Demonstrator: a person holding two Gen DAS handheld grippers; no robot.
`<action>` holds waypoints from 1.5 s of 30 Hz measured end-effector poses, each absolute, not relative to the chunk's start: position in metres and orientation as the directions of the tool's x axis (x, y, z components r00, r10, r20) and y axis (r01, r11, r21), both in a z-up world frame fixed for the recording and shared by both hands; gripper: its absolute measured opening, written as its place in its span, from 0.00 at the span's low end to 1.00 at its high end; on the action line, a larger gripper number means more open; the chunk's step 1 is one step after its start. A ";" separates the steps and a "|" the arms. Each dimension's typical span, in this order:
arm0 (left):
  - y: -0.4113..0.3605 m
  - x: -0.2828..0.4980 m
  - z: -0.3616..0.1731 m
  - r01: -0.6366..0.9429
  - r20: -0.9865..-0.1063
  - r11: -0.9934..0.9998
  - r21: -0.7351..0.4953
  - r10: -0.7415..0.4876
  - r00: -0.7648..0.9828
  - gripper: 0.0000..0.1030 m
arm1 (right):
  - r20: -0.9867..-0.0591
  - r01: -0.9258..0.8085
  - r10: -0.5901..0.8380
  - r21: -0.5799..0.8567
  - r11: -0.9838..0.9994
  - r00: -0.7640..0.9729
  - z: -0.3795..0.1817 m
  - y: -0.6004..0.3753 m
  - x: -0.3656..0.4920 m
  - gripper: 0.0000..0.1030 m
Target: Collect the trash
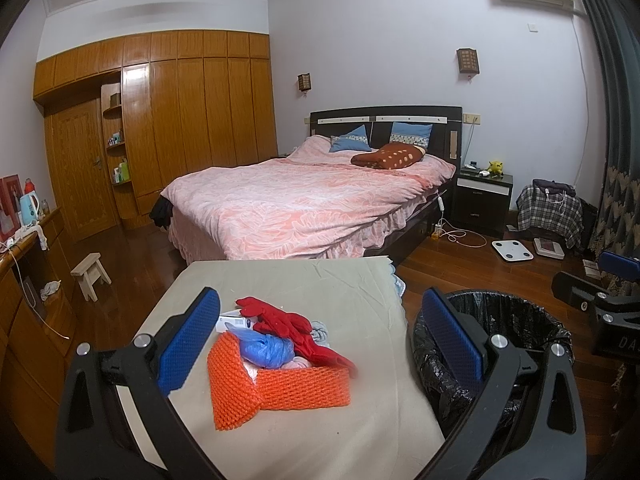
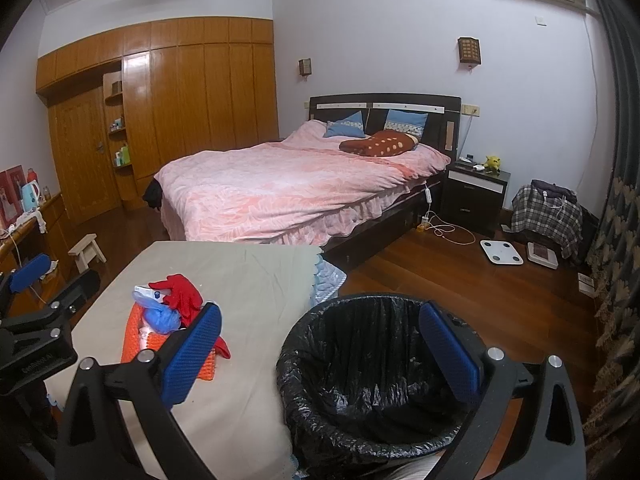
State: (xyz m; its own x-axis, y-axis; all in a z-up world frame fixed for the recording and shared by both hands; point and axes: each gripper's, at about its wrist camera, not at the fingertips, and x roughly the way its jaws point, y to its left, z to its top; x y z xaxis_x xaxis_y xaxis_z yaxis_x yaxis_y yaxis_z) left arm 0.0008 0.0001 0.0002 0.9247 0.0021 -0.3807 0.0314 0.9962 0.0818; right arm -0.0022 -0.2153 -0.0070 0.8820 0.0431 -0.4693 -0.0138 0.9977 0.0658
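On the beige-covered table (image 1: pixel 320 432) (image 2: pixel 240 276) lies a trash pile: orange foam netting (image 1: pixel 280 384) (image 2: pixel 134 338), a crumpled blue plastic bag (image 1: pixel 264 348) (image 2: pixel 162 318), a red glove (image 1: pixel 288 322) (image 2: pixel 180 290) and a white box (image 1: pixel 234 322) (image 2: pixel 146 292). A bin with a black liner (image 2: pixel 372 376) (image 1: pixel 500 344) stands to the table's right. My left gripper (image 1: pixel 320 340) is open, hovering above the pile with nothing between its fingers. Open too, my right gripper (image 2: pixel 320 354) hangs over the bin's mouth, holding nothing.
A bed with a pink quilt (image 1: pixel 304 200) stands beyond the table. A small wooden stool (image 1: pixel 90 274) and a long desk (image 1: pixel 24 280) are at the left. A white scale (image 2: pixel 502 252) and a draped chair (image 2: pixel 548 212) sit on the wood floor at right.
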 end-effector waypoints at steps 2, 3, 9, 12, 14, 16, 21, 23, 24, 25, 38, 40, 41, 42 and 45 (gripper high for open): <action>0.000 0.001 0.000 0.031 -0.381 0.996 0.082 0.002 0.925 0.95 | -0.469 -0.013 0.043 0.066 0.998 0.882 -0.007 -0.215 -0.002 0.94; 0.000 0.001 0.000 0.031 -0.381 0.996 0.082 0.002 0.925 0.95 | -0.469 -0.014 0.043 0.065 0.998 0.882 -0.007 -0.215 -0.002 0.94; 0.000 0.001 0.000 0.032 -0.381 0.996 0.081 0.001 0.924 0.95 | -0.470 -0.012 0.042 0.066 0.998 0.882 -0.007 -0.215 -0.002 0.94; 0.000 0.001 0.000 0.032 -0.381 0.996 0.082 0.002 0.924 0.95 | -0.469 -0.013 0.042 0.065 0.998 0.882 -0.007 -0.215 -0.002 0.94; 0.000 0.001 0.000 0.032 -0.381 0.996 0.082 0.002 0.924 0.95 | -0.469 -0.013 0.042 0.066 0.998 0.882 -0.007 -0.215 -0.002 0.94; 0.000 0.001 0.000 0.032 -0.382 0.996 0.081 0.001 0.924 0.95 | -0.469 -0.013 0.042 0.066 0.998 0.882 -0.007 -0.215 -0.002 0.94; 0.000 0.001 0.000 0.032 -0.382 0.996 0.081 0.001 0.924 0.95 | -0.469 -0.013 0.042 0.066 0.998 0.882 -0.007 -0.216 -0.002 0.94; 0.000 0.001 0.000 0.032 -0.383 0.996 0.081 0.001 0.924 0.95 | -0.470 -0.013 0.042 0.066 0.998 0.882 -0.007 -0.216 -0.002 0.94; 0.000 0.001 0.000 0.032 -0.383 0.996 0.081 0.001 0.924 0.95 | -0.470 -0.013 0.043 0.066 0.998 0.882 -0.007 -0.215 -0.002 0.94; 0.000 0.001 0.000 0.032 -0.383 0.996 0.081 0.001 0.924 0.95 | -0.470 -0.013 0.043 0.066 0.998 0.882 -0.007 -0.216 -0.002 0.94; 0.005 0.004 -0.006 0.027 -0.385 0.997 0.077 0.005 0.923 0.95 | -0.473 -0.018 0.048 0.068 0.998 0.880 -0.011 -0.209 0.000 0.94; 0.005 0.002 -0.011 0.024 -0.385 0.997 0.076 0.007 0.923 0.95 | -0.475 -0.021 0.051 0.069 0.997 0.879 -0.012 -0.207 0.001 0.94; 0.005 0.002 -0.010 0.022 -0.385 0.997 0.076 0.008 0.923 0.95 | -0.475 -0.024 0.056 0.071 0.997 0.878 -0.012 -0.206 0.003 0.94; 0.007 0.002 -0.010 0.021 -0.386 0.997 0.076 0.010 0.922 0.95 | -0.476 -0.028 0.061 0.075 0.997 0.877 -0.013 -0.205 0.005 0.94; 0.016 0.009 -0.024 0.010 -0.391 0.997 0.080 0.023 0.920 0.95 | -0.471 -0.044 0.080 0.087 0.995 0.879 -0.015 -0.201 0.011 0.94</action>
